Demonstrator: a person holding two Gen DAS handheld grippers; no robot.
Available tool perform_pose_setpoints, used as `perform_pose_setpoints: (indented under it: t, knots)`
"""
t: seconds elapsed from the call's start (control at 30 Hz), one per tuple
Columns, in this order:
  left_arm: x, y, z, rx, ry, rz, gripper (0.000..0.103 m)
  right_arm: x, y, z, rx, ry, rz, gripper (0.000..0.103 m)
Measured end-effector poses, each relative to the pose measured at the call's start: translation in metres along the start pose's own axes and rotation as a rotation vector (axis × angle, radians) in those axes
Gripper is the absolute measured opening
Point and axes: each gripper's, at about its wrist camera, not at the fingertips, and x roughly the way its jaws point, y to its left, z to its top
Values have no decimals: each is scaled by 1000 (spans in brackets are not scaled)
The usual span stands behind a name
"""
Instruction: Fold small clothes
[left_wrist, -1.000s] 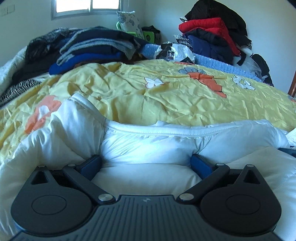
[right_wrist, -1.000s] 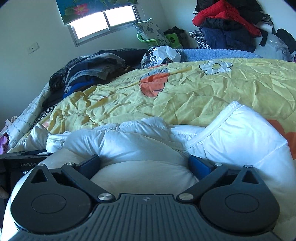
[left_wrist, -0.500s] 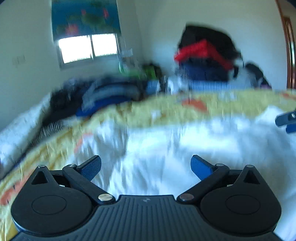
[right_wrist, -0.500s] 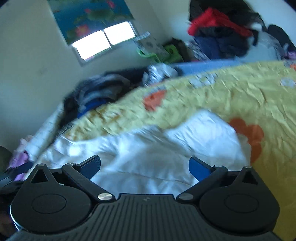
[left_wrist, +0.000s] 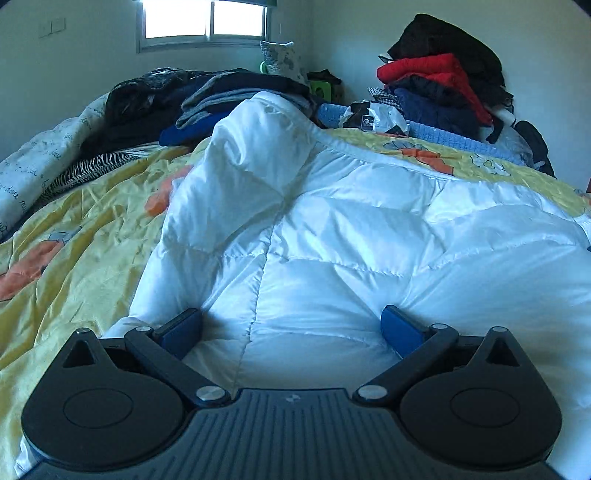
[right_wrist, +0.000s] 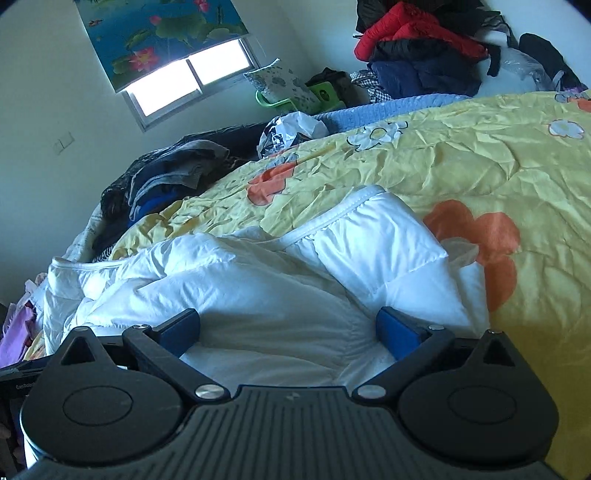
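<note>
Left claw (left_wrist: 291, 326) wide, right claw (right_wrist: 288, 326) wide, white quilted garment (left_wrist: 351, 229) bunched between, fingertips half-buried

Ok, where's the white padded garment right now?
In both wrist views the white padded garment lies on the yellow flowered bedspread, bunched between the open fingers of the left gripper and right gripper.
</note>
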Motion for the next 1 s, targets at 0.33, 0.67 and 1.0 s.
perform_pose_setpoints:
  t: [0.33, 0.67, 1.0]
  knots:
    - [-105, 47, -33, -275, -104, -84, 103, -121, 30, -25, 97, -91, 113, 103]
    - [-130, 95, -88, -818, 44, -158, 103, -199, -29, -127, 607, -11, 176, 102]
    - [-98, 87, -71, -948, 75, -211, 103, -164, -14, -106, 594, -92, 19, 103]
